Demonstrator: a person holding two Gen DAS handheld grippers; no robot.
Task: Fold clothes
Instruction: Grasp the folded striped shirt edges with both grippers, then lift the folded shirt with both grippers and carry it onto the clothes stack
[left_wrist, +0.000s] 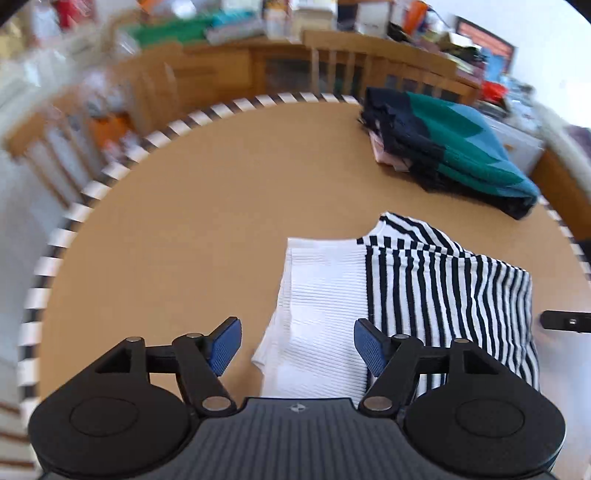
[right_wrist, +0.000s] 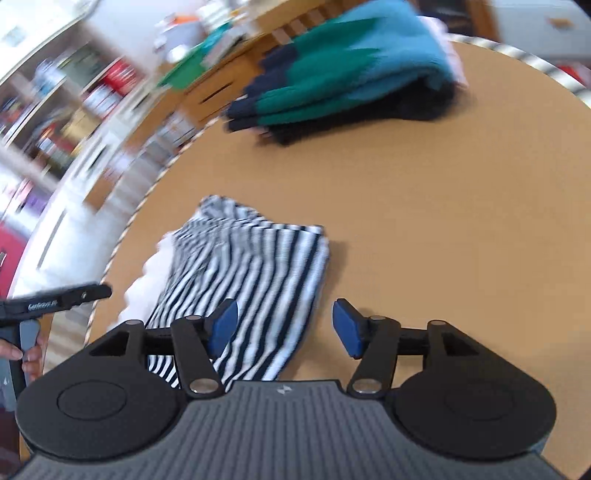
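Left gripper (left_wrist: 297, 345): blue pads spread wide, nothing between, hanging just above the near end of the white part of the top (left_wrist: 325, 314). Right gripper (right_wrist: 284, 328): pads (right_wrist: 347, 328) also wide apart, nothing held; left pad over the striped cloth, right pad over bare table (right_wrist: 424, 221).

Just ahead of both: striped top (right_wrist: 251, 273), lying as a compact oblong w/ white ribbed side showing along one edge, stripes on the other. Looks folded at least once; edges fairly square but striped layer rumpled near far corner, seen from left wrist.

Further ahead, well apart from top: stack of folded clothes (left_wrist: 454, 147), dark blue/green/teal, near far rim of round table.

Beyond the rim: chairs (left_wrist: 343, 62), cluttered sideboard, all blurred.

Step, as judged: between grips on the striped top. Fits either mid-fold w/ another fold to come, or fold done & ready to go to the stack. Can't settle which.

Either way next grip needs pads down onto a cloth edge, catching all layers so the fold doesn't slip open.
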